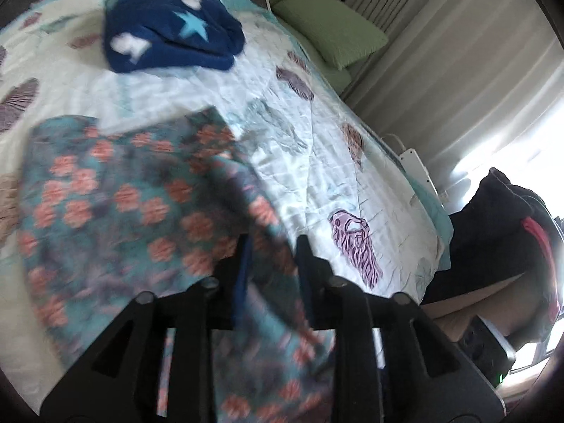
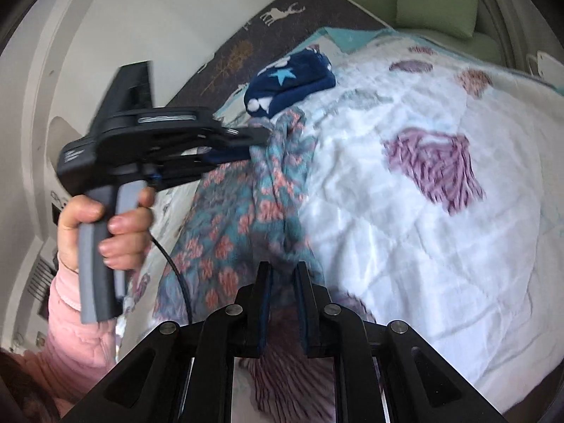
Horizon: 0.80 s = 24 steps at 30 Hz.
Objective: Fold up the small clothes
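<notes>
Bedding comes first: a white quilt (image 1: 218,88) with purple prints covers the bed. On it lies the floral cloth (image 1: 116,204), thin, limp and light; it will sag and slide, so corners or hems are the places to hold. At 11 o'clock beyond it sits a navy garment (image 1: 169,38). The left gripper (image 1: 273,246) pinches a fold, and the right gripper (image 2: 282,275) clamps another bunch. Only the right view shows the hand (image 2: 105,225) and the cloth stretched between both fingers.
</notes>
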### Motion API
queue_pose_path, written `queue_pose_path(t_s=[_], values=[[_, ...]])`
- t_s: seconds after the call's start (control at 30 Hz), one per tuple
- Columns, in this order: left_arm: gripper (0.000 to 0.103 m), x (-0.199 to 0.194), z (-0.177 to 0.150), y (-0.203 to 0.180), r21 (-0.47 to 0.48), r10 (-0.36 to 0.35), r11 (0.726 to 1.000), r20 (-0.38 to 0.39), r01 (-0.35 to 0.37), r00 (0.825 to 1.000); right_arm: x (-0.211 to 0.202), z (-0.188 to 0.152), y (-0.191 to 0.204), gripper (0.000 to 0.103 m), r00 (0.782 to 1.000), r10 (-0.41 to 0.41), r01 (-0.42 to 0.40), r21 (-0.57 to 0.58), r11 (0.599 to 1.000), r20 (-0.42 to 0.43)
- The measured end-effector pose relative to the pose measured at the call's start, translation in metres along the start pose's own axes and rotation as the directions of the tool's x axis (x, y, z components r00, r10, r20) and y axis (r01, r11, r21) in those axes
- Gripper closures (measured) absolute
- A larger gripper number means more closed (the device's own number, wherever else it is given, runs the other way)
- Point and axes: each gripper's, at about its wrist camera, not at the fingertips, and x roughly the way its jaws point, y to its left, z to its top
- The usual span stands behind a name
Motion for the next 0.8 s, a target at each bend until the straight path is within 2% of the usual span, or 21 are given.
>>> queue_pose_path(t_s=[0.1,0.13,0.2,0.23,0.27,0.33,0.37,0.4,0.53,0.57,0.67,0.73,0.77,0.8], values=[[0.056,-0.043,-0.020,0.010,0.030,0.050,0.998,0.096,-0.053,0.994,-0.009,-0.003,-0.004,0.090,0.998,0.056,-0.056,0.012,0.998,-0.010],[0.048,-0.061,-0.031,0.016,0.034,0.066,0.997,0.133,-0.071,0.989,-0.012,-0.003,-0.003,0.090,0.998,0.061,-0.061,0.003,0.998,-0.007],[0.042,-0.089,-0.054,0.028,0.040,0.121,0.991,0.194,-0.131,0.974,-0.017,0.000,-0.001,0.089,0.999,0.052,-0.052,-0.021,0.998,0.003],[0.037,-0.102,-0.067,0.034,0.038,0.170,0.983,0.221,-0.182,0.960,-0.019,0.002,0.001,0.088,0.999,0.047,-0.047,-0.033,0.998,0.009],[0.033,-0.116,-0.084,0.042,0.028,0.244,0.966,0.252,-0.259,0.937,-0.022,0.005,0.002,0.087,0.999,0.045,-0.044,-0.042,0.998,0.015],[0.030,-0.134,-0.108,0.055,0.001,0.341,0.935,0.271,-0.355,0.900,-0.026,0.010,0.003,0.083,0.999,0.043,-0.041,-0.048,0.998,0.027],[0.030,-0.142,-0.124,0.065,-0.023,0.374,0.924,0.262,-0.382,0.890,-0.027,0.011,0.003,0.074,0.999,0.040,-0.038,-0.050,0.998,0.032],[0.030,-0.145,-0.133,0.070,-0.037,0.378,0.924,0.252,-0.381,0.891,-0.027,0.013,0.004,0.064,0.999,0.034,-0.032,-0.053,0.998,0.037],[0.030,-0.145,-0.172,0.076,-0.058,0.327,0.945,0.231,-0.322,0.916,-0.024,0.020,0.008,0.045,0.996,-0.051,0.057,-0.082,0.995,0.069],[0.029,-0.140,-0.180,0.071,-0.030,0.307,0.951,0.230,-0.308,0.924,-0.022,0.021,0.008,0.039,0.995,-0.073,0.079,-0.083,0.993,0.072],[0.029,-0.121,-0.198,0.050,0.100,0.279,0.947,0.221,-0.306,0.935,-0.018,0.019,0.008,0.036,0.996,-0.059,0.062,-0.061,0.996,0.062],[0.029,-0.101,-0.201,0.040,0.166,0.325,0.918,0.203,-0.360,0.923,-0.013,0.017,0.009,0.036,0.998,-0.048,0.050,-0.049,0.998,0.043],[0.029,-0.088,-0.200,0.036,0.194,0.376,0.890,0.198,-0.413,0.905,-0.009,0.016,0.012,0.036,0.999,-0.044,0.046,-0.054,0.997,0.024],[0.029,-0.083,-0.198,0.035,0.202,0.401,0.875,0.205,-0.440,0.893,-0.005,0.015,0.014,0.036,0.999,-0.044,0.045,-0.062,0.997,0.007]])
